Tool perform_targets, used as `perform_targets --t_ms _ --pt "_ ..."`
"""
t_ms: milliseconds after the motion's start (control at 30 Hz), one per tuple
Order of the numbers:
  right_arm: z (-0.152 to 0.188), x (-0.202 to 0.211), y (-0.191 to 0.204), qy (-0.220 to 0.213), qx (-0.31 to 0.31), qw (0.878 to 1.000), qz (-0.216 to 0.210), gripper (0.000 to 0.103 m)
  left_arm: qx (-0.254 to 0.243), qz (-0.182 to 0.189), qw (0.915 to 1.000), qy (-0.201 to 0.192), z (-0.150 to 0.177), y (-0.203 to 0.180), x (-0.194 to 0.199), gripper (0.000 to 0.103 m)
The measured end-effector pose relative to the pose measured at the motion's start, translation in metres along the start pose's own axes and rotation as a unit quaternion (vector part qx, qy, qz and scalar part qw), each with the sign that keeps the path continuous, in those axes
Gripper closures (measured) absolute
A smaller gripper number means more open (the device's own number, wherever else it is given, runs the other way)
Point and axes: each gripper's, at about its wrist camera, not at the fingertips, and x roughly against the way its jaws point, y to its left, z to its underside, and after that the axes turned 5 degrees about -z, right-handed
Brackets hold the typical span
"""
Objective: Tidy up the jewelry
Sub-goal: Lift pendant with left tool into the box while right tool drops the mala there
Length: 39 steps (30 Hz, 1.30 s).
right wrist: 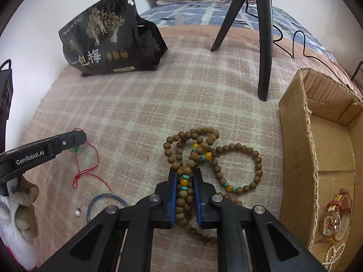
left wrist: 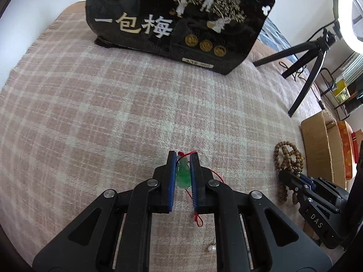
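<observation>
The left gripper [left wrist: 183, 174] is closed on a green pendant [left wrist: 182, 176]. It pinches the stone from both sides, so the pendant hangs between the blue pads [left wrist: 172, 181] and its red string [right wrist: 87, 170] trails down onto the pink checked blanket [left wrist: 102, 113]. Holding the stone and not the thin string looks like the safer way to carry it.

The right gripper [right wrist: 185, 185] is closed on a bunch of wooden beads [right wrist: 186, 195]. It grabs several strands at once, likely so the whole long loop comes up together. The rest of the beads lie in loops on the blanket just past the tips.

Near the right side sits a cardboard box [right wrist: 295, 136] with a watch [right wrist: 333, 217] and some white pearls [right wrist: 333, 256] already in it. That is probably where the jewelry goes.

A small pearl earring [right wrist: 77, 213] and a blue bangle [right wrist: 106, 201] lie on the blanket, waiting.

The box is cut off at the edge, so I cannot see all that is inside. The beads under the right gripper are hidden. A black bag [left wrist: 177, 22] and a tripod [right wrist: 249, 22] stand farther back.
</observation>
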Motion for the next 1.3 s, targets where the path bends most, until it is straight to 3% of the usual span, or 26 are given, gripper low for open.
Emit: perform_targets --t_ms 267,567,933,1300 --pt "-0.006 0.039 0.011 -0.046 -0.004 0.998 -0.046 0.093 0.014 0.022 0.9994 -0.022 -0.003 0.025 0.037 0.093" --pt "-0.012 0.097 0.02 -0.108 -0.001 0.991 -0.077 0.093 0.003 0.067 0.995 -0.073 0.005 -0.006 0.109 0.093" --pt "-0.013 0.172 0.023 -0.184 0.019 0.979 -0.084 0.092 -0.022 0.104 0.9882 -0.11 0.012 -0.05 0.149 0.093" --pt "-0.012 0.226 0.015 -0.244 0.022 0.967 -0.068 0.092 -0.058 0.139 0.9816 -0.117 0.023 -0.087 0.17 0.093"
